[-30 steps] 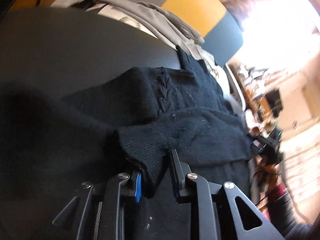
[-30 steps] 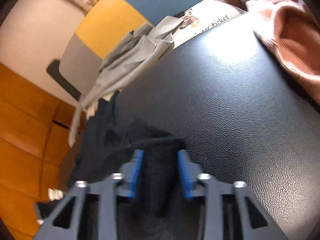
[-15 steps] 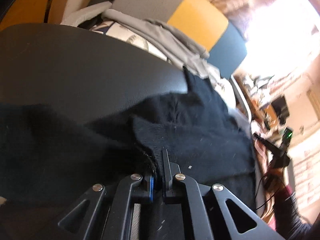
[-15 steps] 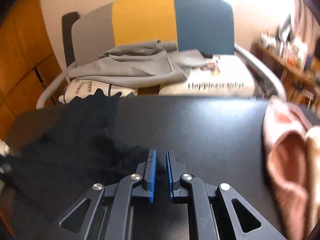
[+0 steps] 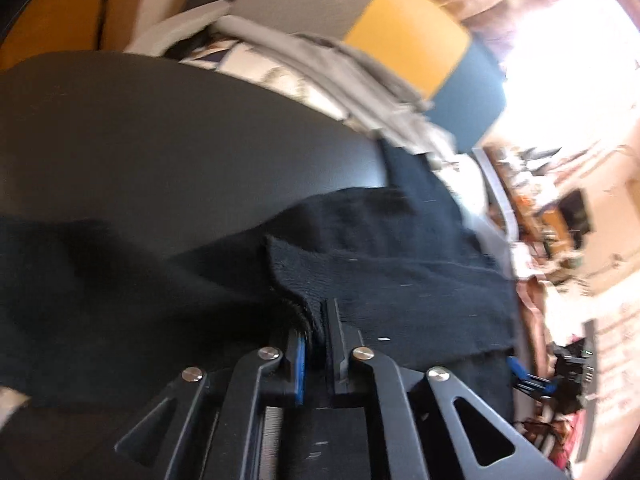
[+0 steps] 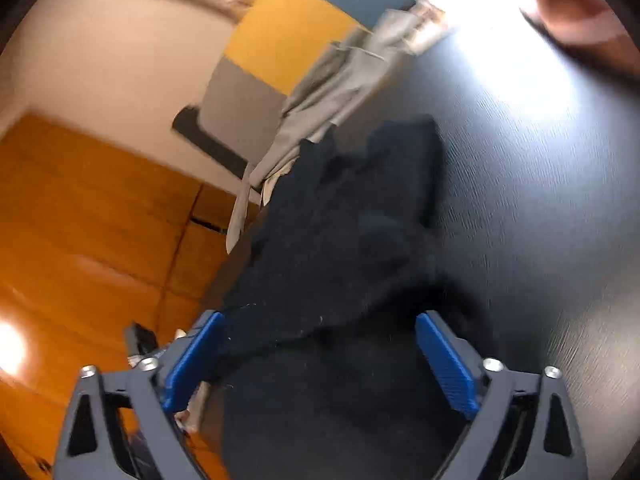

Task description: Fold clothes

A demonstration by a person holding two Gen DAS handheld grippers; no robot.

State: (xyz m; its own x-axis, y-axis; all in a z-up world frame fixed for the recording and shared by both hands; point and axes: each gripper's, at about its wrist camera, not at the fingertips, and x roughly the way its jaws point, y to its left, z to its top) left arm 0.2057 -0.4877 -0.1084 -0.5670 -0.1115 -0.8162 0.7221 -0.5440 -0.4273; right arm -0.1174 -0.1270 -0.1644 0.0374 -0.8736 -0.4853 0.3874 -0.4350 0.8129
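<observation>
A black knit sweater (image 5: 392,276) lies partly folded on a round black table (image 5: 168,144). My left gripper (image 5: 316,320) is shut on a folded edge of the sweater, which bunches between the blue pads. In the right wrist view the same black sweater (image 6: 340,232) stretches away across the black table (image 6: 540,200). My right gripper (image 6: 316,344) stands open, its blue pads (image 6: 446,360) wide apart above the near part of the sweater, holding nothing.
Beyond the table stands a chair with grey, yellow and blue back panels (image 5: 408,40) heaped with grey clothes (image 5: 352,68). A pinkish-brown garment (image 6: 576,12) lies at the table's far right. Orange wooden panelling (image 6: 80,220) fills the left.
My right gripper has opened and let go of the sweater, and its view has swung to the left. My left gripper stays shut on the sweater edge.
</observation>
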